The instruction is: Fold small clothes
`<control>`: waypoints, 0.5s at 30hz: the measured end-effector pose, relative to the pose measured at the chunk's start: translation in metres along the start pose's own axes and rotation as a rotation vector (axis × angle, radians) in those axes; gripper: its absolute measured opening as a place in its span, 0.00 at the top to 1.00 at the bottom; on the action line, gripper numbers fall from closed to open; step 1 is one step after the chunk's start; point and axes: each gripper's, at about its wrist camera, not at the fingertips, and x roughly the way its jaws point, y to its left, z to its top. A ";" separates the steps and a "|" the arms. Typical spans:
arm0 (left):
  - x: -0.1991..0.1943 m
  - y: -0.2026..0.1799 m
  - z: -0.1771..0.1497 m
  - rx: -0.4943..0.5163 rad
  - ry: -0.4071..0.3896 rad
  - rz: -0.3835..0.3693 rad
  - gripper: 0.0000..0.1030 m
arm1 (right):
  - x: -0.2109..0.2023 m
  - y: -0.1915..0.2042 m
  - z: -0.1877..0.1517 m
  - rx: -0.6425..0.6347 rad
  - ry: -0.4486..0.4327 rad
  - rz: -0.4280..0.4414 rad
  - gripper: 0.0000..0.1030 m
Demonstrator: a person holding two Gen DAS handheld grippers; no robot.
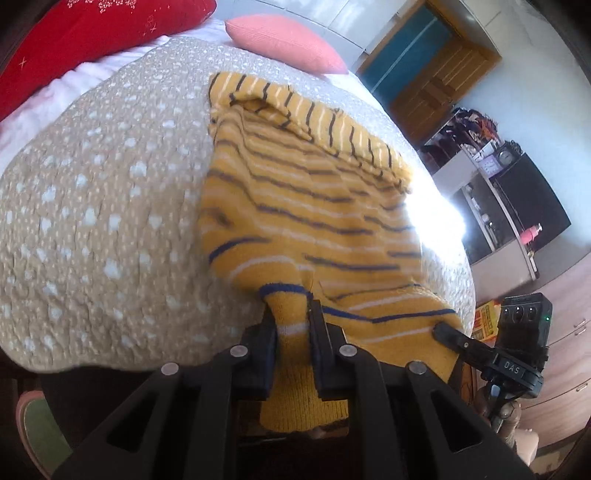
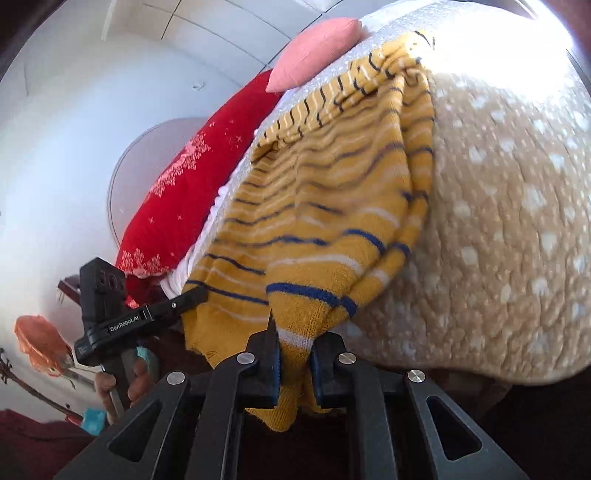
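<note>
A yellow knit sweater (image 1: 303, 206) with dark blue and white stripes lies on the beige dotted bedspread (image 1: 103, 206), its near hem pulled toward the bed's edge. My left gripper (image 1: 291, 314) is shut on the sweater's hem at its left corner. My right gripper (image 2: 295, 332) is shut on the hem of the same sweater (image 2: 332, 184) at its other corner. The right gripper (image 1: 480, 347) also shows in the left wrist view, at the sweater's right edge. The left gripper (image 2: 184, 299) shows in the right wrist view, at the sweater's left edge.
A red pillow (image 1: 92, 33) and a pink cushion (image 1: 284, 40) lie at the head of the bed. A wooden door (image 1: 436, 70), a shelf unit with small items (image 1: 491, 184) and drawers (image 1: 565, 343) stand to the right. The bedspread (image 2: 498, 221) fills the right wrist view.
</note>
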 end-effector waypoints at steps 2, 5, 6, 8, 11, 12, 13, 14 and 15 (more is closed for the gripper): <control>0.000 -0.005 0.023 -0.003 -0.019 -0.013 0.85 | -0.003 0.008 0.024 -0.034 -0.029 0.006 0.86; 0.001 -0.018 0.060 0.022 -0.069 -0.003 0.85 | -0.005 0.017 0.066 -0.079 -0.068 0.001 0.86; 0.007 -0.022 0.076 0.030 -0.080 0.011 0.85 | -0.002 0.020 0.081 -0.097 -0.081 -0.005 0.86; 0.022 -0.028 0.107 0.043 -0.083 0.023 0.85 | 0.008 0.025 0.114 -0.122 -0.105 -0.038 0.86; 0.046 -0.037 0.149 0.060 -0.084 0.077 0.85 | 0.026 0.019 0.163 -0.109 -0.108 -0.059 0.86; 0.056 -0.038 0.162 0.061 -0.079 0.088 0.85 | 0.035 0.017 0.178 -0.099 -0.109 -0.078 0.86; 0.067 -0.037 0.175 0.051 -0.069 0.101 0.85 | 0.043 0.013 0.192 -0.085 -0.109 -0.095 0.86; 0.076 -0.036 0.185 0.040 -0.056 0.106 0.85 | 0.052 0.007 0.204 -0.066 -0.104 -0.106 0.86; 0.086 -0.035 0.196 0.031 -0.043 0.102 0.85 | 0.060 0.000 0.215 -0.045 -0.098 -0.114 0.86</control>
